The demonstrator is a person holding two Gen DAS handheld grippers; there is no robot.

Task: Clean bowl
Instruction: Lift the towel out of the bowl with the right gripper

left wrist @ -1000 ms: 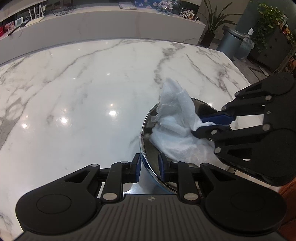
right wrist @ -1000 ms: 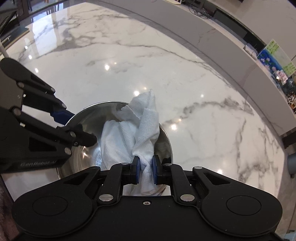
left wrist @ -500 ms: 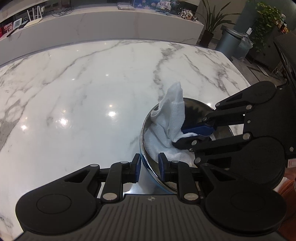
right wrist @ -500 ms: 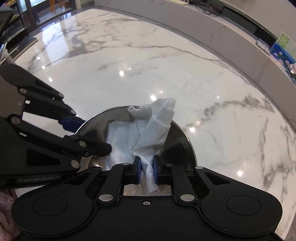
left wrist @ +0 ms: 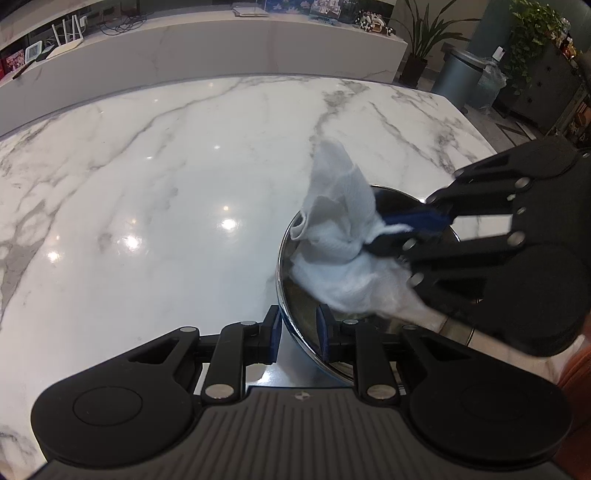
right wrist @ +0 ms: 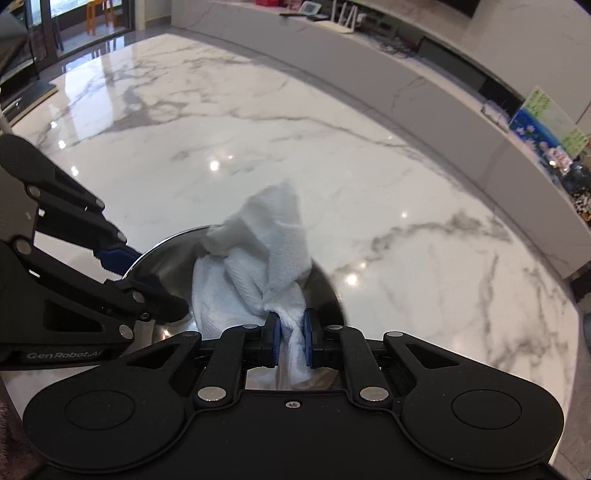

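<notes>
A shiny steel bowl (left wrist: 295, 332) sits on the white marble table (left wrist: 166, 184). My left gripper (left wrist: 297, 332) is shut on the bowl's near rim, one finger inside and one outside. My right gripper (right wrist: 291, 338) is shut on a crumpled white paper towel (right wrist: 258, 273) and presses it inside the bowl (right wrist: 162, 269). In the left wrist view the towel (left wrist: 340, 240) fills the bowl's left half, with the right gripper (left wrist: 391, 230) coming in from the right. The left gripper (right wrist: 142, 275) shows at the bowl's left rim in the right wrist view.
A long marble counter (left wrist: 221, 48) runs behind the table, with routers, cards and trinkets on it. A grey bin (left wrist: 461, 77) and potted plants (left wrist: 532, 37) stand past the table's far right corner. Glass doors (right wrist: 74, 26) lie beyond the table's other end.
My right gripper has swept the towel round inside the bowl, and the towel's free end now stands higher over the far rim. My left gripper has kept its hold on the rim.
</notes>
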